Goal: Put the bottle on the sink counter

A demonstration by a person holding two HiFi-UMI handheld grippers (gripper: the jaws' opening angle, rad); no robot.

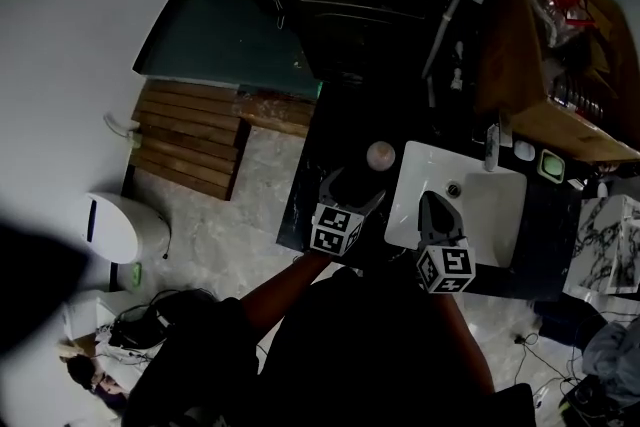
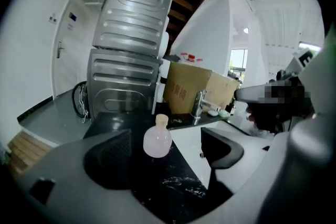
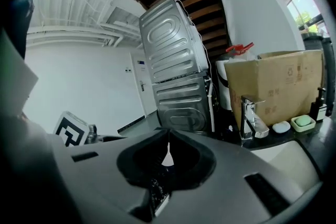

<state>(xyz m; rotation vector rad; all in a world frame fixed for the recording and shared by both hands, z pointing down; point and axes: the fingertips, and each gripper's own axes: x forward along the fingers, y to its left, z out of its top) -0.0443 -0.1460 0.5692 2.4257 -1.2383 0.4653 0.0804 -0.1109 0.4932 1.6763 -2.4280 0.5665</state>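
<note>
Since its two jaws stand wide apart and close on nothing, the left gripper (image 2: 165, 152) is empty at this moment. The bottle (image 2: 157, 140) is seen in the gap between them, a little ahead of the tips, and it touches neither jaw. It stands upright by itself, with its cap on top, on the dark marbled counter (image 2: 176, 186), just beside the edge of the white sink basin (image 1: 485, 210). I judge that this is the place the task asks for, so the placing looks done. The wide opening probably serves so that the gripper can draw away without pushing the round body over. The right gripper (image 3: 167, 157) has its jaws pressed together, with only a thin slit between them and nothing inside. In the head view it hangs over the near rim of the basin, beside the left one. I think it is shut and set aside because one gripper is enough for such a small bottle. Farther out, the faucet (image 3: 249, 118) rises at the back of the basin with a green soap dish (image 3: 303, 122) near it. A cardboard box (image 3: 278, 78) stands behind them, and a grey washing machine (image 2: 126, 86) stands beyond the far end of the counter.
</note>
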